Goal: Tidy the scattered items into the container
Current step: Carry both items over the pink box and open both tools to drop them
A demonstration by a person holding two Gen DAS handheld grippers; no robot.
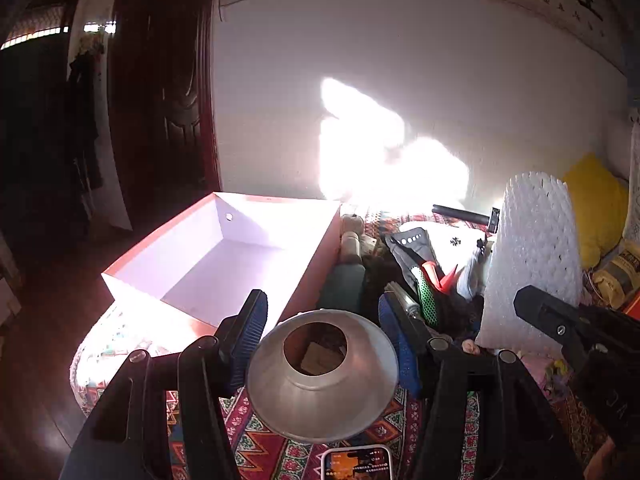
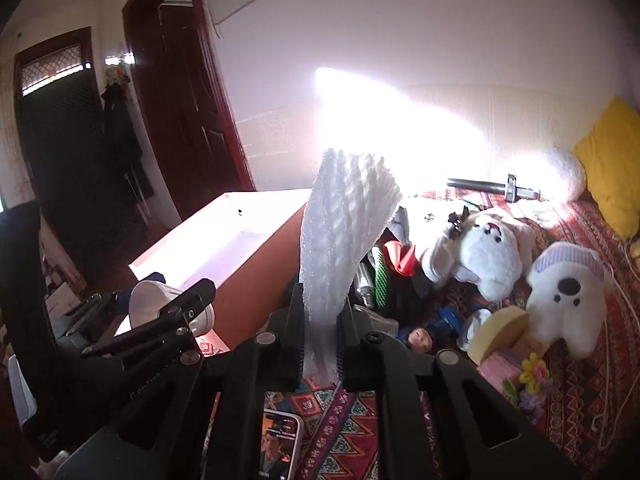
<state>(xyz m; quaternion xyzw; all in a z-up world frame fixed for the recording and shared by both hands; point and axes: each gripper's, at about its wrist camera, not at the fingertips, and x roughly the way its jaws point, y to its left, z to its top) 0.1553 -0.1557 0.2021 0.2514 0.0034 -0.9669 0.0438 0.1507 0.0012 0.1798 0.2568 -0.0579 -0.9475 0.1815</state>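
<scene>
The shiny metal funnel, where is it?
The metal funnel sits between the left gripper's blue fingers in the left wrist view, just before the open box.

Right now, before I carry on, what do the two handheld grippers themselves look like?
Both are black plastic frames of angled struts with round silver pivot bolts. The left gripper has blue ribbed pads on its fingers. The right gripper has dark, finely ribbed pad faces. Faint raised lettering marks each body when seen from the opposite camera. No cables or sleeves show.

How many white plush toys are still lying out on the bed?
2. One white plush dog lies by the clutter pile right of the box; one with a striped cap sits further right. Others may be hidden in the pile.
</scene>
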